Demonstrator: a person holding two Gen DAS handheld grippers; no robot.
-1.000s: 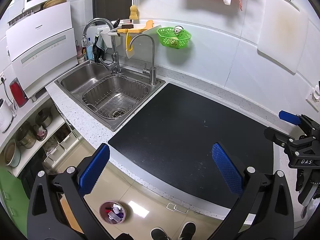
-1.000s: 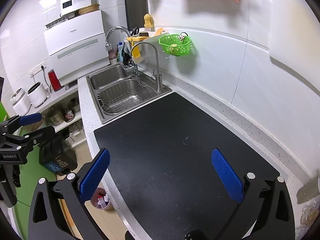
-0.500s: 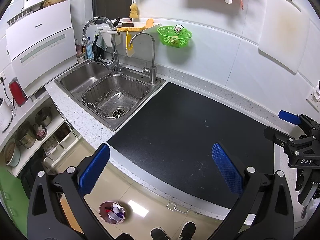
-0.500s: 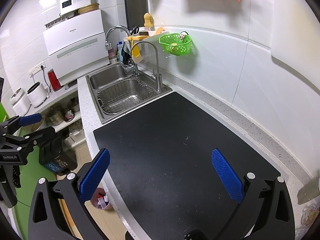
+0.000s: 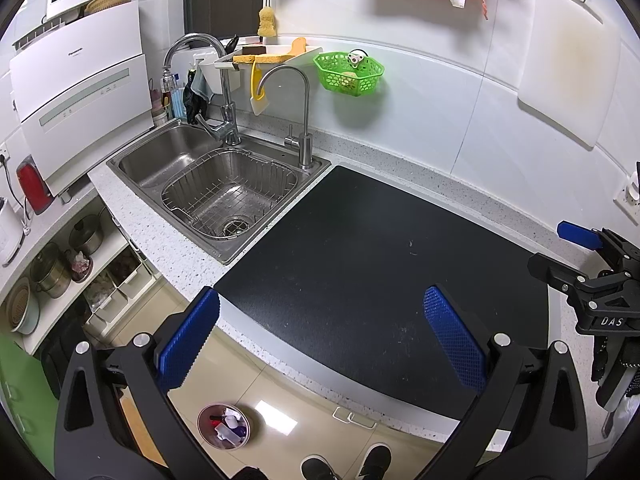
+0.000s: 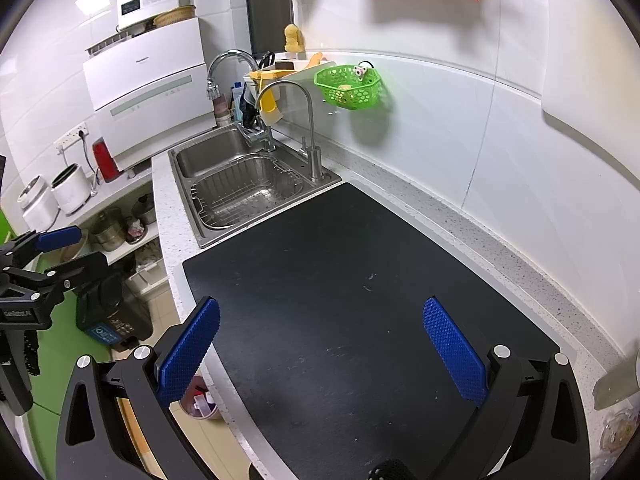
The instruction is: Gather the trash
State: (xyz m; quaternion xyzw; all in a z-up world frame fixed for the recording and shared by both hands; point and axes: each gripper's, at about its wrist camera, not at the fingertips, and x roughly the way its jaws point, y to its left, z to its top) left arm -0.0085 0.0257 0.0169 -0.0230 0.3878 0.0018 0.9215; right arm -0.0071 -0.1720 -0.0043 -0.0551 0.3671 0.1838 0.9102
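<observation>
My left gripper [image 5: 320, 338] is open and empty, held above the front edge of a black mat [image 5: 380, 280] on the counter. My right gripper [image 6: 320, 346] is open and empty above the same mat [image 6: 352, 300]. The right gripper also shows at the right edge of the left wrist view [image 5: 580, 256], and the left gripper at the left edge of the right wrist view [image 6: 44, 256]. A small round bin [image 5: 224, 426] with scraps of trash stands on the floor below the counter edge; it also shows in the right wrist view [image 6: 198, 402]. The mat holds only tiny specks.
A steel sink [image 5: 216, 184] with a wire basket and two taps lies left of the mat. A green basket [image 5: 348, 74] hangs on the wall. A white dishwasher [image 5: 76, 96] stands far left. A dark bin [image 6: 112, 312] stands on the floor. Open shelves [image 5: 60, 264] hold pots.
Both views have shifted very slightly; the grippers stay open and empty, and nothing on the counter has moved.
</observation>
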